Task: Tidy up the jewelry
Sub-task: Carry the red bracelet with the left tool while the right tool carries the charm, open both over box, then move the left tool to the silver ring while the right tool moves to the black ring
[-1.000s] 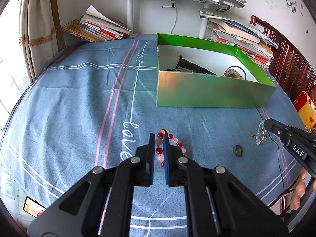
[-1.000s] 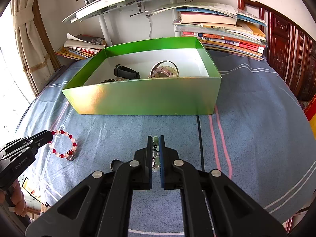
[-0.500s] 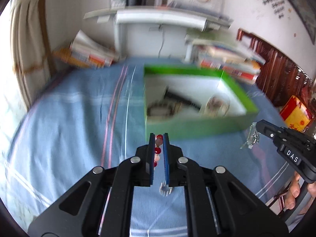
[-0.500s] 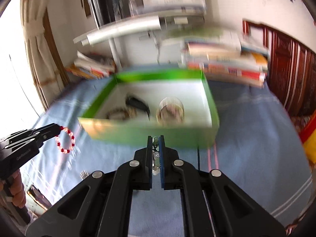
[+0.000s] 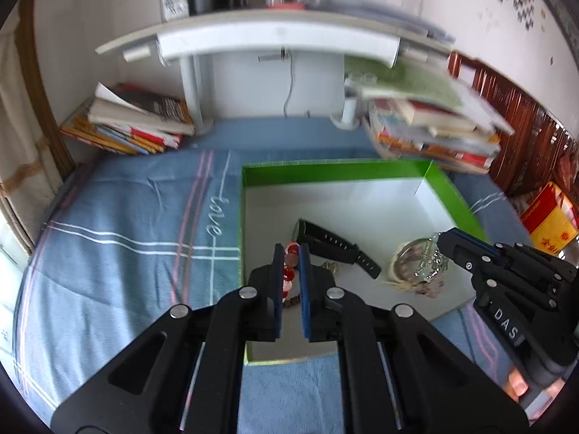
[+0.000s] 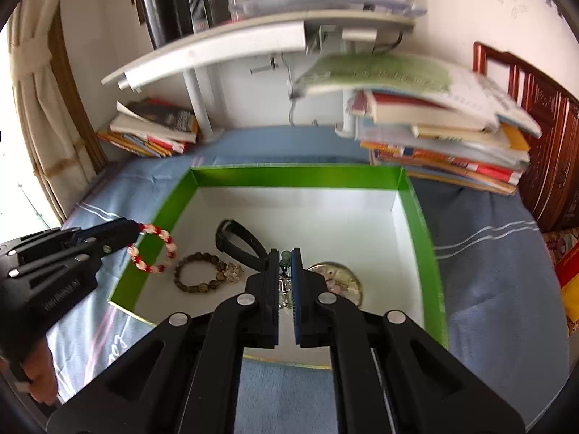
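Note:
My left gripper (image 5: 290, 253) is shut on a red and pink bead bracelet (image 5: 289, 271), which hangs over the left edge of the green box (image 5: 336, 170); the right wrist view shows this bracelet (image 6: 153, 249) dangling from the left gripper (image 6: 135, 228). My right gripper (image 6: 286, 256) is shut on a silvery chain piece with a pale green stone (image 6: 285, 282), held above the box's white floor. From the left wrist view that chain piece (image 5: 432, 262) hangs from the right gripper (image 5: 443, 237). Inside the box (image 6: 421, 238) lie a black watch (image 6: 239, 240), a brown bead bracelet (image 6: 201, 271) and a round tin (image 6: 340, 278).
The box sits on a blue striped cloth (image 5: 137, 224). Stacks of books (image 5: 134, 126) stand at the back left and further books (image 6: 441, 137) at the back right, under a white shelf (image 5: 275, 36). A wooden headboard (image 6: 542, 137) and a red and yellow package (image 5: 550, 217) are on the right.
Both grippers have lifted off the cloth with their pieces and moved forward to above the green box. The bracelet and the chain piece now hang in the air.

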The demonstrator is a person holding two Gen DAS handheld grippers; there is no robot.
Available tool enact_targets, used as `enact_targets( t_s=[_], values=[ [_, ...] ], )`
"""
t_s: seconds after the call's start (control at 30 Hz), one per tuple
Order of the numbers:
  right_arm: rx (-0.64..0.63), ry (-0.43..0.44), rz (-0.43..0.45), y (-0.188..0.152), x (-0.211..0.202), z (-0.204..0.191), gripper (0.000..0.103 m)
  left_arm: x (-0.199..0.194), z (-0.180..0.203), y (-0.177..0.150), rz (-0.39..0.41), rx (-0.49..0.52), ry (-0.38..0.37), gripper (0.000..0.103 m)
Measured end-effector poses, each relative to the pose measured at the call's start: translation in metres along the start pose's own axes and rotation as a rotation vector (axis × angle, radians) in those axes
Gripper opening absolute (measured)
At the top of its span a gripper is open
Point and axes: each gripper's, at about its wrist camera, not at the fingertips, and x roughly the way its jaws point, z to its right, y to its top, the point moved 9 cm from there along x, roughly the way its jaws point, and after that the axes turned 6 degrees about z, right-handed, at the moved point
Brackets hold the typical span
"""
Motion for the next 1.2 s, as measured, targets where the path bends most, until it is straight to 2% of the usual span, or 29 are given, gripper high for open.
enact_targets(
  t_s=[0.07, 0.13, 0.17, 0.2, 0.3, 0.43, 0.6, 0.7, 0.8, 1.0, 1.2],
  values=[
    [-0.004, -0.006, -0.003, -0.003, 0.002, -0.001, 0.008, 0.011, 0.002, -0.007, -0.016, -0.002, -0.004, 0.009],
    [-0.005, -0.015, -0.004, -0.006, -0.001, 0.000, 0.025, 0.017, 0.001, -0.011, -0.019, -0.009, 0.010, 0.012],
    [0.002, -0.013, 0.005, -0.007, -0.007, 0.001, 0.041, 0.017, -0.001, -0.013, -0.022, -0.012, 0.018, 0.019],
    [0.007, -0.010, 0.016, -0.007, -0.012, 0.002, 0.048, 0.015, -0.002, -0.014, -0.021, -0.015, 0.023, 0.022],
    [-0.006, -0.004, 0.039, -0.015, -0.038, 0.000, 0.048, -0.002, -0.005, -0.019, 0.010, -0.007, 0.045, 0.027],
    [-0.020, 0.043, 0.030, -0.043, -0.066, -0.007, 0.049, -0.027, -0.006, -0.031, 0.039, 0.011, 0.056, 0.045],
    [-0.034, 0.082, -0.053, -0.097, -0.070, -0.011, 0.049, -0.053, -0.019, -0.081, 0.016, -0.011, 0.064, 0.065],
    [-0.045, 0.092, -0.126, -0.128, -0.059, -0.016, 0.049, -0.058, -0.028, -0.123, -0.038, -0.038, 0.072, 0.066],
    [-0.048, 0.100, -0.153, -0.138, -0.052, -0.022, 0.049, -0.059, -0.031, -0.153, -0.092, -0.032, 0.078, 0.066],
    [-0.094, 0.120, -0.178, -0.149, -0.049, -0.046, 0.049, -0.061, -0.019, -0.172, -0.107, -0.009, 0.052, 0.070],
    [-0.167, 0.073, -0.172, -0.155, -0.048, -0.049, 0.049, -0.056, -0.010, -0.179, -0.123, 0.015, 0.056, 0.070]
  ],
)
